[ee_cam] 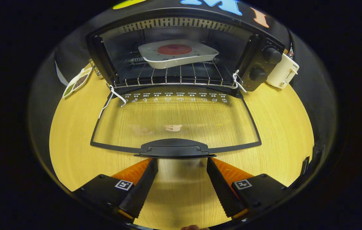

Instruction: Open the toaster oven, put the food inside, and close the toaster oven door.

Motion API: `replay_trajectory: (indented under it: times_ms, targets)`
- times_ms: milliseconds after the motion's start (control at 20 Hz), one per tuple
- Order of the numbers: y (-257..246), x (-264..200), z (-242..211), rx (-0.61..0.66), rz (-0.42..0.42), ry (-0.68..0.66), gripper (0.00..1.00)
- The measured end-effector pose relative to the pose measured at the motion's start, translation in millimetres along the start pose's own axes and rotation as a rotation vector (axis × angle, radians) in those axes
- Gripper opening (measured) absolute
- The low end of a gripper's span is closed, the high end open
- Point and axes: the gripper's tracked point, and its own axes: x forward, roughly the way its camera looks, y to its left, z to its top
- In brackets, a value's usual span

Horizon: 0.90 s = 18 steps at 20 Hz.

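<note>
Pale wood-grain surface (270,127) carries a black toaster oven (181,54) backed against the dark booth wall. Its glass door (174,118) is swung fully down and lies flat toward the camera, with the black door handle (174,148) at the near edge. Inside, on the wire rack (174,76), sits a white dish (177,54) holding a round reddish piece of food (174,49). So 2 of the 3 steps look done: the oven is open and the food is in. Closing the door is the step in hand.

The gripper (182,163) is spread wide and holds nothing; the tips of its jaws sit just beneath or just short of the handle, 1 near each end of it. Whether they touch it I cannot tell.

I judge the next move needs the jaws to catch the handle, from under or by pinching it, and carry it up and forward in an arc about the hinge until the door meets the oven front.

Beside the oven's 2 knobs (265,64) stands a small cream toaster (283,72); on the opposite side lies a divided dish of grains (78,82).
</note>
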Motion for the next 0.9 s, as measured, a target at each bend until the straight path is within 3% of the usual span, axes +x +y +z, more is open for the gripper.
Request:
replay_trajectory:
  times_ms: [550,900]
  targets:
    - [-1,-28,8,-0.003,0.003,-0.057,0.98]
    - [7,-57,28,-0.008,0.028,-0.183,0.98]
